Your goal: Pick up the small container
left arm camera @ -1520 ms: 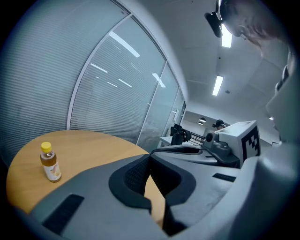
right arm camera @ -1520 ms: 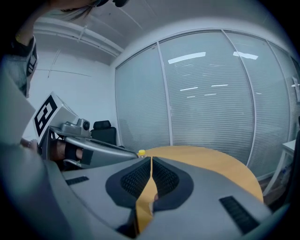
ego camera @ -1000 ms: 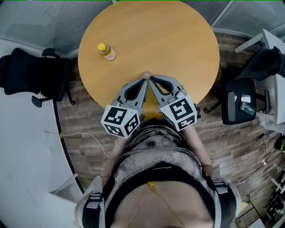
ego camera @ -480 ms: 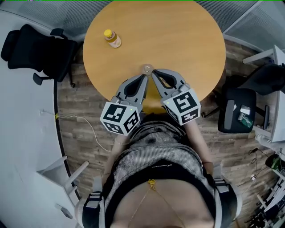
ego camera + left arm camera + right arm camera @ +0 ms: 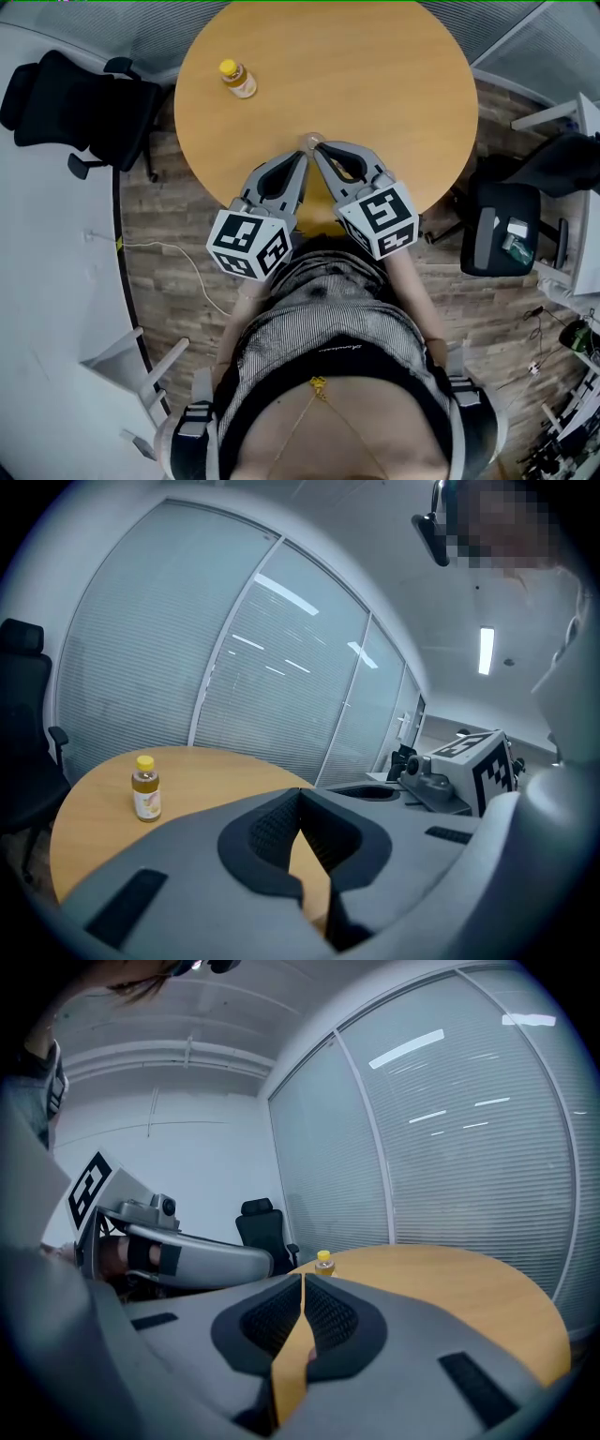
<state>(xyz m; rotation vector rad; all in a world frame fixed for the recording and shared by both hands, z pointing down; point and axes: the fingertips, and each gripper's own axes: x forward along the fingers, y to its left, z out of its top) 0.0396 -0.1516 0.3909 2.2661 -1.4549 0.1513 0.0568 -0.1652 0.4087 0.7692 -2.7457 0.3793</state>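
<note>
Looking down on the round wooden table (image 5: 394, 84): the small container (image 5: 236, 80), a yellow-capped bottle, stands upright near the table's far left edge. The left gripper (image 5: 302, 157) and right gripper (image 5: 319, 150) reach over the near half, each pinched to a point, tips nearly meeting, well apart from the bottle. A black office chair (image 5: 75, 103) sits off left, a second chair (image 5: 502, 234) right.
</note>
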